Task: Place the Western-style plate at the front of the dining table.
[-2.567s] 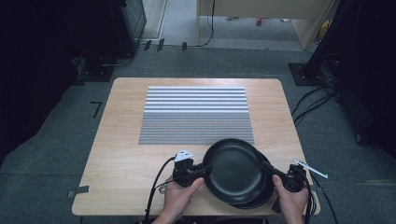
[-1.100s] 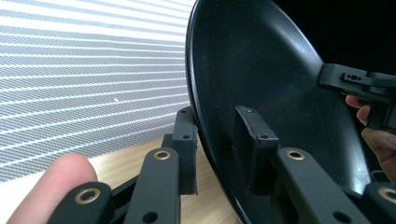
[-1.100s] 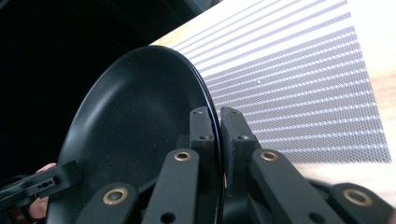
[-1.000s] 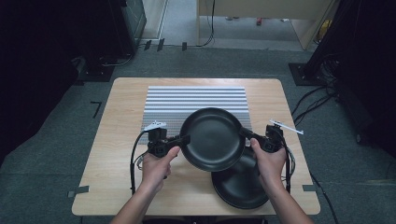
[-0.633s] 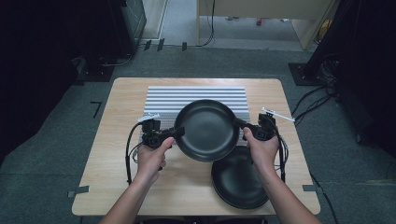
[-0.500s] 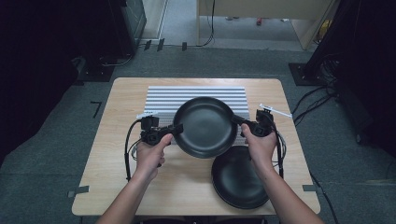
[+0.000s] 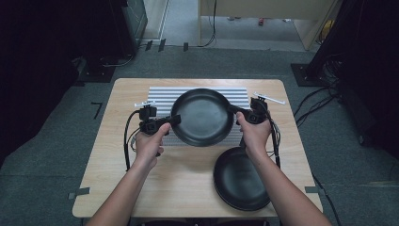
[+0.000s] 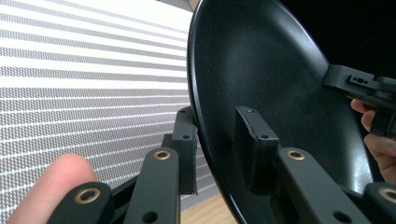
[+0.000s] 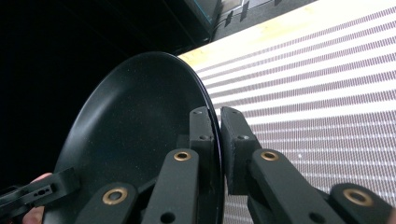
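Black plate (image 7: pixel 202 117) was held in the air above the striped mat (image 7: pixel 162 96), gripped at two opposite edges, near the far middle of the wooden table (image 7: pixel 113 160).

At the left of the high view, the left gripper (image 7: pixel 174 119) was seen clamped on the plate's left rim, held from behind by the person's left hand (image 7: pixel 149 143), with its cable looped down beside the wrist. In the left gripper view, the left gripper (image 8: pixel 212 140) was shown with its jaws drawn in close on the rim, one jaw pressed against the plate's dark inner face and the other lying behind the edge, toward the mat. The plate (image 8: pixel 275 107) was seen edge-on there, with the striped mat (image 8: pixel 84 84) behind it and the other gripper at the far rim.

In the middle of the high view, the plate was seen roughly level, its hollow upward, covering much of the mat.

At the right, the right gripper (image 7: pixel 234 111) was clamped on the plate's right rim and held by the right hand (image 7: pixel 254 134). In the right gripper view, the right gripper (image 9: pixel 217 140) was shown nearly closed, the thin rim of the plate (image 9: pixel 140 135) pinched between its jaws.

Nearer the person, a second black plate (image 7: pixel 240 179) was left lying on the table at its right front, well apart from the raised one.
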### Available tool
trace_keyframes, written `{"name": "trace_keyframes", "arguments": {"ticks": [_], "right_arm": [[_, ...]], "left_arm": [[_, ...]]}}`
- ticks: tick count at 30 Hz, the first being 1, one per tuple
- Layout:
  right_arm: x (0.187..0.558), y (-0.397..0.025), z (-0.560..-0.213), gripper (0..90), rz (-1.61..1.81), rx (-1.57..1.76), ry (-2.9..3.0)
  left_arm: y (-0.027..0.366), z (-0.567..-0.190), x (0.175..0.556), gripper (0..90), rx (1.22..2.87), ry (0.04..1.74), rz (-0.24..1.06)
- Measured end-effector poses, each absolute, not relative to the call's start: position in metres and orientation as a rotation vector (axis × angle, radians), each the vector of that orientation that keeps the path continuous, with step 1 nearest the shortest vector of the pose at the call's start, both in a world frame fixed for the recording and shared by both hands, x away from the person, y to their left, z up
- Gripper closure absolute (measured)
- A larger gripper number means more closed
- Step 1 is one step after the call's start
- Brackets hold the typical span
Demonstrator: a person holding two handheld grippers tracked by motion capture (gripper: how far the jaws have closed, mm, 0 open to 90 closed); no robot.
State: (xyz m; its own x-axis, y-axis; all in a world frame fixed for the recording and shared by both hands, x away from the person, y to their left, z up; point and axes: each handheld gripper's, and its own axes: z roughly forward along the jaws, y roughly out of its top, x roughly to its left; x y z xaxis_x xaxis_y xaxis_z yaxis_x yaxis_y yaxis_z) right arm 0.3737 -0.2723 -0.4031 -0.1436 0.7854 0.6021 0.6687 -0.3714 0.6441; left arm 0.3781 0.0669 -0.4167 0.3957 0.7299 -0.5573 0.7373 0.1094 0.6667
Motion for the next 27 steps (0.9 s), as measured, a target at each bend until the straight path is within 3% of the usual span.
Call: {"name": "trace_keyframes", "arguments": {"ticks": [13, 27], "right_arm": [[0.416, -0.256, -0.411, 84.6, 1.509, 1.992, 1.691], [0.455, -0.25, -0.447, 83.8, 1.43, 2.062, 1.691]], "left_arm": [[0.077, -0.431, 0.419, 70.3, 1.585, 1.405, -0.034], [0.073, -0.465, 0.458, 69.7, 1.598, 1.512, -0.065]]}}
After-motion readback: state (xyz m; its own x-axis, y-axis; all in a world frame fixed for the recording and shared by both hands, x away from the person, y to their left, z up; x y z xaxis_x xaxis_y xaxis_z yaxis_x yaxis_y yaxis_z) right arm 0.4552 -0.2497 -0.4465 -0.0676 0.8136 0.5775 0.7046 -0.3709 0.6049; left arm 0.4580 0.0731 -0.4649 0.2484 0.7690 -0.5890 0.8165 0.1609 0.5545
